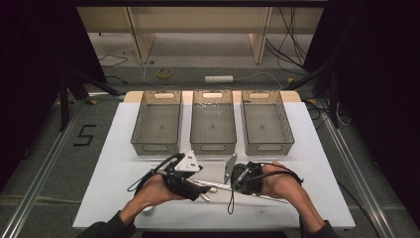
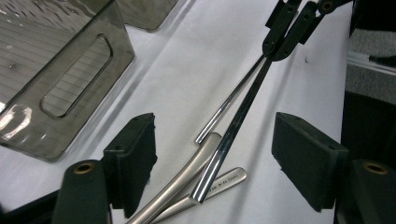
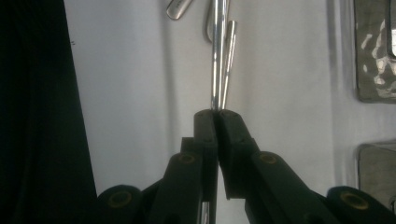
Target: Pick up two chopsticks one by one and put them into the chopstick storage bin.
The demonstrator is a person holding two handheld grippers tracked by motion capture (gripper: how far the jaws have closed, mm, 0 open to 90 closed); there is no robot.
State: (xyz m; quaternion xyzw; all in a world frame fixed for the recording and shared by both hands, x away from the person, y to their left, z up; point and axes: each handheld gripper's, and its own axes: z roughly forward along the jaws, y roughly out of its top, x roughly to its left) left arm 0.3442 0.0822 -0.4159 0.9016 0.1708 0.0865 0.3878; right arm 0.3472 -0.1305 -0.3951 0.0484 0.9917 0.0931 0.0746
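Nearest the person, two forearms come in over the white worktop (image 1: 114, 148), each hand holding a set of tongs. Left hand (image 1: 151, 191) carries the left tongs (image 1: 198, 186), whose jaws stand wide apart in the left gripper view, straddling a small heap of metal cutlery without touching it. Between those jaws lie two dull steel handles (image 2: 187, 179), one stamped with small lettering that is too fine to read, and across them runs a polished rod-like handle (image 2: 231, 133). Beside it sits a thinner shiny rod (image 2: 224, 114).

To the right, the right hand (image 1: 282, 183) holds the right tongs (image 1: 236, 179), and these are clamped together on the polished handle; in the right gripper view the jaws meet with the bright stem (image 3: 215, 56) rising out from between their tips, a second slim tapered piece (image 3: 229, 65) lying just beside it. In the high view the long utensil reaches from the right tongs toward the left tongs, low over the worktop.

Farther back, three smoky translucent bins stand side by side: left bin (image 1: 157, 124), middle bin (image 1: 213, 124) and right bin (image 1: 267, 124).

Beyond the worktop, cables (image 1: 163, 73) lie on the floor.
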